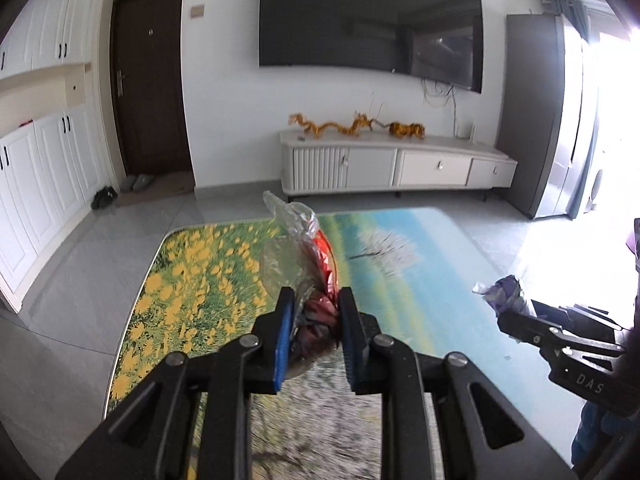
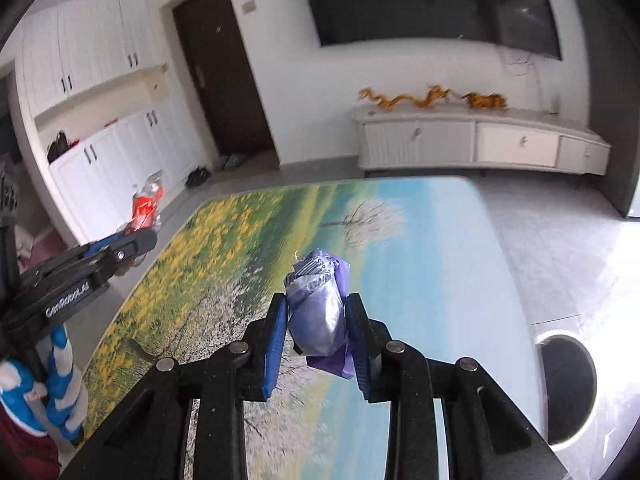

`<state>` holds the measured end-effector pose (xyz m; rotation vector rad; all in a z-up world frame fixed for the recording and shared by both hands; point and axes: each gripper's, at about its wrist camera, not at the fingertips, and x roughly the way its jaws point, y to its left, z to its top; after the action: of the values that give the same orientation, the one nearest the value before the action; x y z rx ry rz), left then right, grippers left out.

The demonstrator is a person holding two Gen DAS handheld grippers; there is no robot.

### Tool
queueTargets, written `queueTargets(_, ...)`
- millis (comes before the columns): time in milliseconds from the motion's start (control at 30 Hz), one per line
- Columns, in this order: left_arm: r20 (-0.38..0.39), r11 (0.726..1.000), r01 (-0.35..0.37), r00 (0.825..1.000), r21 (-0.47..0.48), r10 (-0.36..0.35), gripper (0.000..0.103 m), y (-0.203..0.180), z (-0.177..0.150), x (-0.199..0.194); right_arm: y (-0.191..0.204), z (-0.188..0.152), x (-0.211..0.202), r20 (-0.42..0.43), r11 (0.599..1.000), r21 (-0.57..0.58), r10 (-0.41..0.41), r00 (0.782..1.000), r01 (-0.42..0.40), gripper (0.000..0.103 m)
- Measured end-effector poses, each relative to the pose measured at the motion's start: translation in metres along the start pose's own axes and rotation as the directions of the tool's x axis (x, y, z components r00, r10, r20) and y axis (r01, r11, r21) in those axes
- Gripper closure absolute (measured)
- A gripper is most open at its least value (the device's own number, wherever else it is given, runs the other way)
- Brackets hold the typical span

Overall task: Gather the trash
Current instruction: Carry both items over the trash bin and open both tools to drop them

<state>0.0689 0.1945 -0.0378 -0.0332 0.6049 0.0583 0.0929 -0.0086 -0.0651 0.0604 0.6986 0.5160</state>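
Observation:
My left gripper (image 1: pixel 316 300) is shut on a crumpled red and clear plastic wrapper (image 1: pixel 304 252), held above the table (image 1: pixel 420 280) with its landscape print. At the left edge of the right wrist view, that same left gripper (image 2: pixel 142 240) holds up the red wrapper (image 2: pixel 147 202). My right gripper (image 2: pixel 316 304) is shut on a crumpled purple wrapper (image 2: pixel 318 304), also lifted over the table (image 2: pixel 420 240). From the left wrist camera, the right gripper (image 1: pixel 508 312) shows at the far right with the purple wrapper (image 1: pixel 502 290) in its tips.
A round dark bin (image 2: pixel 568 384) stands on the floor right of the table. Beyond the table are a white TV cabinet (image 1: pixel 396 164) with golden dragon ornaments, a wall TV (image 1: pixel 368 20), a dark door (image 1: pixel 148 80) and white cupboards (image 1: pixel 44 168). A blue and white sleeve (image 2: pixel 60 392) shows low left.

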Motion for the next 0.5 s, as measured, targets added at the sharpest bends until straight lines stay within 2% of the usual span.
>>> queueTargets(233, 0.083, 0.999, 0.032, 0.996, 0.038, -0.035, 0.082, -0.040, 0.006, -0.050, -0.010, -0.002, -0.049, 0.094, 0.999, 0.040, -0.039, 0.995, 0.036, 0.075)
queueTargets(500, 0.162, 0.995, -0.012, 0.987, 0.095, -0.003, 0.082, -0.077, 0.010, -0.085, -0.026, -0.006, -0.085, 0.162, 0.994, 0.082, -0.078, 0.984, 0.065, 0.075)
